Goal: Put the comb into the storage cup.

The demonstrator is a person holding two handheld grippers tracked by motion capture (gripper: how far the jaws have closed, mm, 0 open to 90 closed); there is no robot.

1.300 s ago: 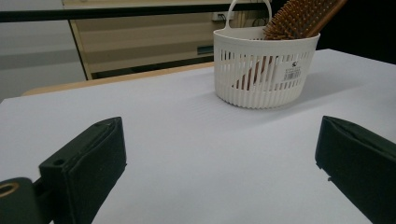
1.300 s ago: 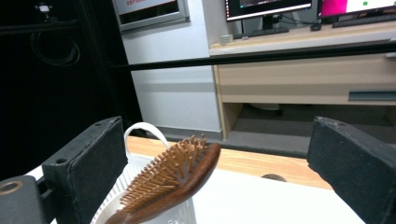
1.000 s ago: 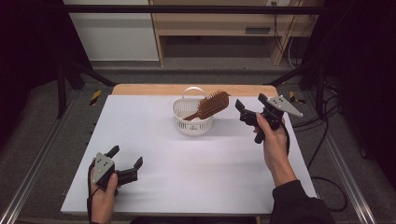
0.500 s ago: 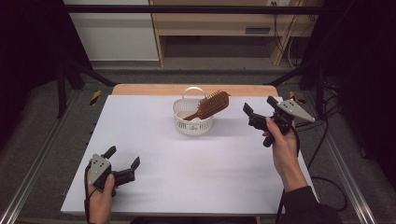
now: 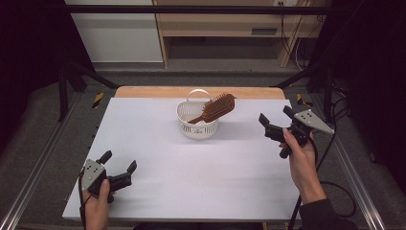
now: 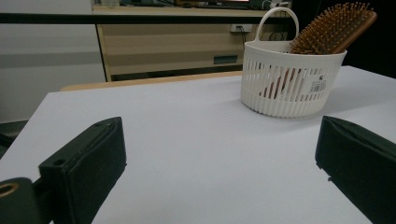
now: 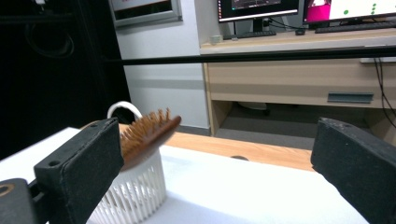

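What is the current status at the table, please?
Left gripper open, low at near left corner. Right gripper open, raised right of the basket. Hairbrush sits handle-down in the basket. Nothing in the way.

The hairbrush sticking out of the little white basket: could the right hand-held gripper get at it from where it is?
Probably yes. The right hand-held gripper is open, only bare table lies between, and the hairbrush head overhangs the basket rim toward it.

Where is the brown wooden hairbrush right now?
In the high view, the brown wooden hairbrush stands handle-down in the white slatted plastic basket at the table's far middle, its bristled head leaning over the basket's right rim.
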